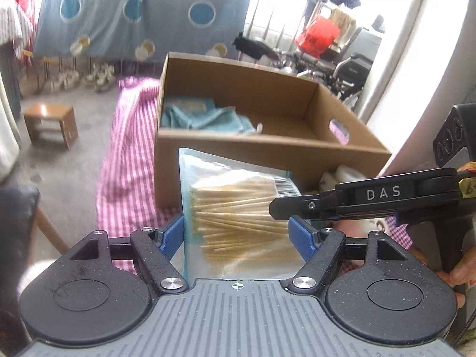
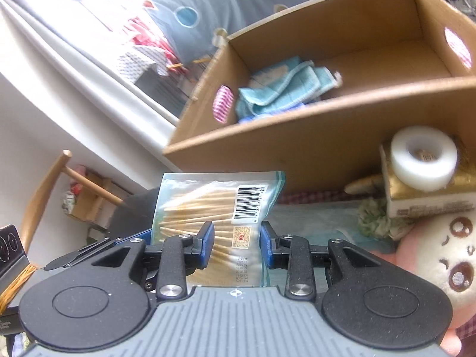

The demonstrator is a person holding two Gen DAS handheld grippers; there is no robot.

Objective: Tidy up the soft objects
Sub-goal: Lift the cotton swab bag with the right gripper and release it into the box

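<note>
A clear packet of cotton swabs with wooden sticks is held up in front of the near wall of an open cardboard box, which serves as the landmark here. The left gripper has its blue pads pressed against the two side edges of the packet, so its jaws stand fairly wide but clamp the bag across its width. The right gripper reaches in from the right side in the left wrist view, and in its own view its blue pads sit on either side of the packet's lower part near the QR label; the packet lies between them, though whether both pads actually press on it is hard to tell. Inside the box, against its left end, lies a crumpled light blue towel. The rest of the box floor is bare cardboard, and an oval handle hole shows in its right wall. Just in front of the box on its right side, a roll of white tape rests on a gold-coloured carton, and nearer than that sits a pink and white plush toy. The box stands on a pink checked cloth. Left of the box, on the floor, is a small wooden stool.
</note>
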